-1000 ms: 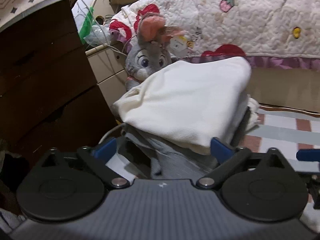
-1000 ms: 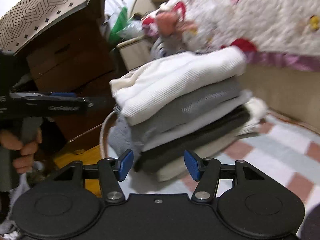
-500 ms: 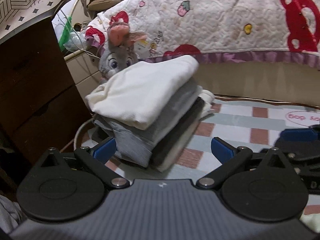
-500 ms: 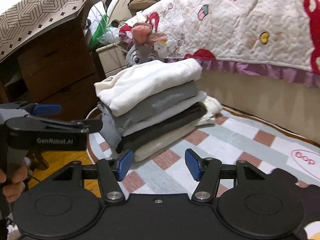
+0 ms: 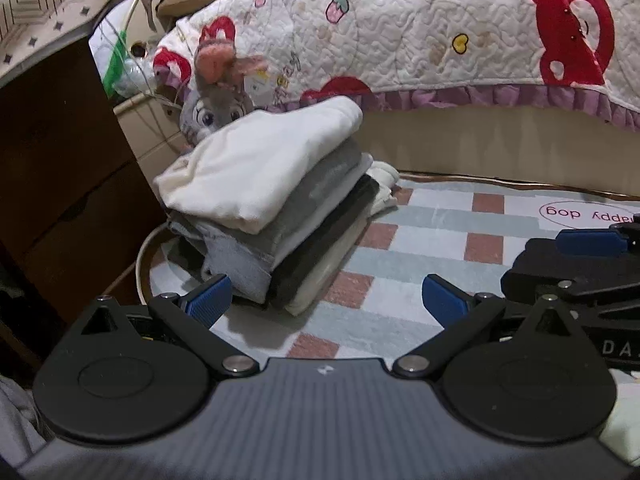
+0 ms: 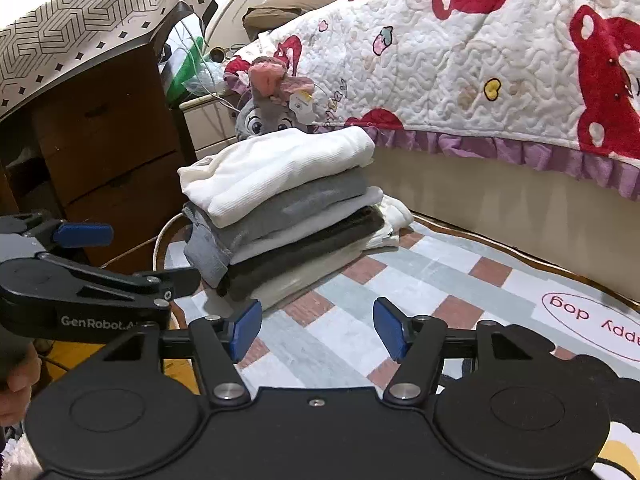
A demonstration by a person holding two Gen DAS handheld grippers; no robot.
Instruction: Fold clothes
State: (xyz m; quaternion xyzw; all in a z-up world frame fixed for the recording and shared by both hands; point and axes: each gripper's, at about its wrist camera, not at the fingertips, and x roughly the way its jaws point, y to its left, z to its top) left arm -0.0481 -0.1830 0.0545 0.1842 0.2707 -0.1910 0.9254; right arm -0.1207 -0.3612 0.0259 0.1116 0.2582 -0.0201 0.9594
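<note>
**Both hands back off a finished stack**

A second ago my left gripper [image 5: 326, 296] was pushed right up against the stack of folded clothes [image 6: 288, 208], its top white piece filling the view; now the whole pile stands clear ahead of me on the rug [image 6: 436, 280], with bare checks showing between it and my fingertips. My right gripper [image 6: 317, 328] has drawn back the same way, and its jaws have just been opening, with nothing between them. The left jaws stand spread wide and empty too. I judge that this garment is placed and done, and that my hands are free for the next piece, if there is one.

Largest first: the quilt [image 6: 480, 60] hanging over the bed is padded, stitched in wavy lines, printed with red bears and edged by a purple frill. The rug is flat and short-piled, in grey-green and brick squares. The dark wooden drawers [image 6: 108, 148] are hard and square beside the pile. The stack itself is soft, rounded slabs: a ribbed cream knit on top, grey fleece-like layers, one dark layer, a pale one lowest. Behind it peers a fuzzy grey plush toy [image 6: 266, 114] with a pink bow.
</note>
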